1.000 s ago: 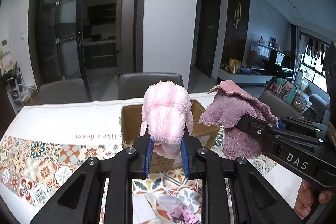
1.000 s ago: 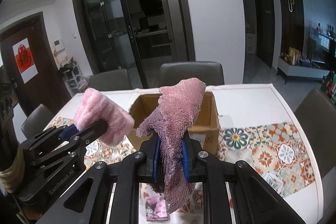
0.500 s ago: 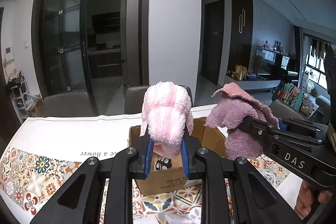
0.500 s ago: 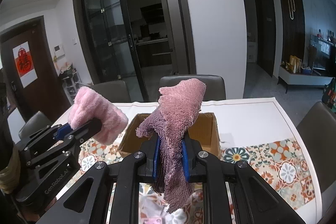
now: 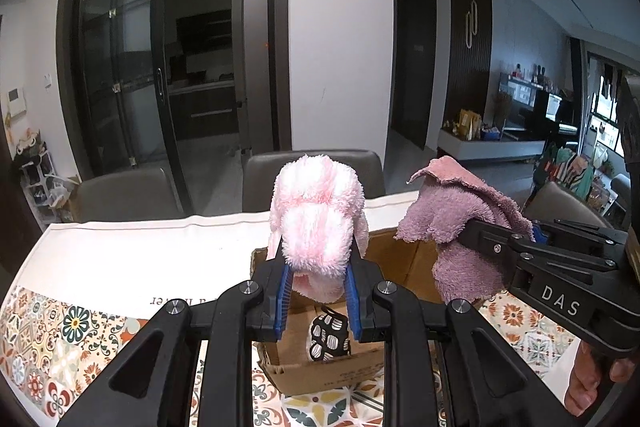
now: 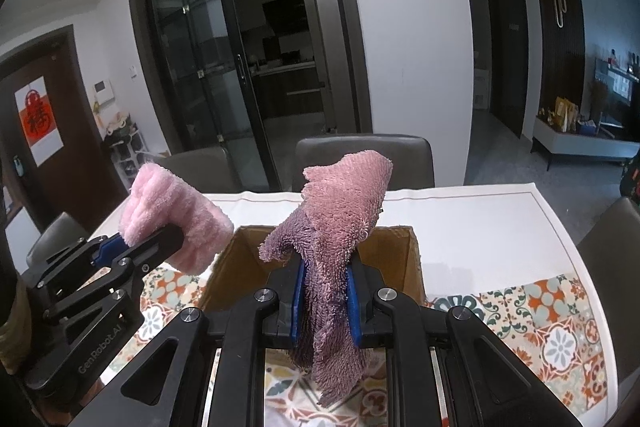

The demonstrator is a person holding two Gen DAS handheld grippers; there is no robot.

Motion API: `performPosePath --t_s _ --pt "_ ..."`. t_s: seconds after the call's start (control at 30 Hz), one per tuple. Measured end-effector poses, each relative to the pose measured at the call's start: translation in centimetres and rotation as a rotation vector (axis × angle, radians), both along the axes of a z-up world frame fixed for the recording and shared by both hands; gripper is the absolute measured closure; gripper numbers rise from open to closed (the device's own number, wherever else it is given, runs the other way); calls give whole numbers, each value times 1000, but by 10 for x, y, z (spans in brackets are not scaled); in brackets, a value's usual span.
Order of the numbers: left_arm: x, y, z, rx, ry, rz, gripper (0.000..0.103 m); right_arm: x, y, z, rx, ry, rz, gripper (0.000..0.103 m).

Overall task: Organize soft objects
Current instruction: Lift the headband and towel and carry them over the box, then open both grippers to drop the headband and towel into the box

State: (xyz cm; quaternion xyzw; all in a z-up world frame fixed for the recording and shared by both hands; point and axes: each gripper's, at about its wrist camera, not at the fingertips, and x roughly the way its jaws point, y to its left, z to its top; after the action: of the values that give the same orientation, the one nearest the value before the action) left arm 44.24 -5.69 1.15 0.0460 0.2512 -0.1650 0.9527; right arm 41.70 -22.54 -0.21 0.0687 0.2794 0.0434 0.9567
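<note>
My left gripper [image 5: 318, 291] is shut on a fluffy light pink cloth [image 5: 318, 223], which bulges up above the blue pads. My right gripper [image 6: 323, 301] is shut on a mauve towel [image 6: 340, 211] that stands up over the pads and hangs down below them. Both are held just above the near rim of an open cardboard box [image 5: 400, 267] [image 6: 404, 263] on the table. A black-and-white patterned soft item [image 5: 330, 337] lies inside the box. In the right wrist view the left gripper [image 6: 160, 247] with its pink cloth [image 6: 172, 215] is at the left.
The table carries a white runner [image 5: 140, 259] and a floral tiled cloth [image 5: 60, 339] [image 6: 540, 315]. Grey chairs [image 5: 128, 195] [image 6: 364, 163] stand along the far side. A hand [image 5: 592, 383] grips the right tool.
Both grippers have moved forward over the table towards the box, which now lies close beneath them with its inside showing. Both grips are unchanged.
</note>
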Motion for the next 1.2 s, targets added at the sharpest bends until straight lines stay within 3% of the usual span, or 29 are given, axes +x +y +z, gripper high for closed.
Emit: performPosePath --t_s 0.47,0.73,0.87,0.93,0.97,1.03,1.2 --pt "42 -20 -58 93 125 4 79 50 -3 -49 -2 113 30 84" --pt "55 -25 -88 135 211 7 79 74 -5 -82 5 224 37 84" --pt "57 -26 -95 148 235 7 76 79 -4 -94 3 264 38 83" --pt "59 -25 -95 149 241 9 70 81 -5 -97 2 277 39 82" --pt "62 -26 -95 149 246 10 64 82 -5 -97 0 282 41 81" --pt "61 -26 -95 147 247 3 62 83 -4 -99 -3 289 47 65" --pt "55 -22 -91 156 229 5 53 80 -3 -97 0 282 51 60"
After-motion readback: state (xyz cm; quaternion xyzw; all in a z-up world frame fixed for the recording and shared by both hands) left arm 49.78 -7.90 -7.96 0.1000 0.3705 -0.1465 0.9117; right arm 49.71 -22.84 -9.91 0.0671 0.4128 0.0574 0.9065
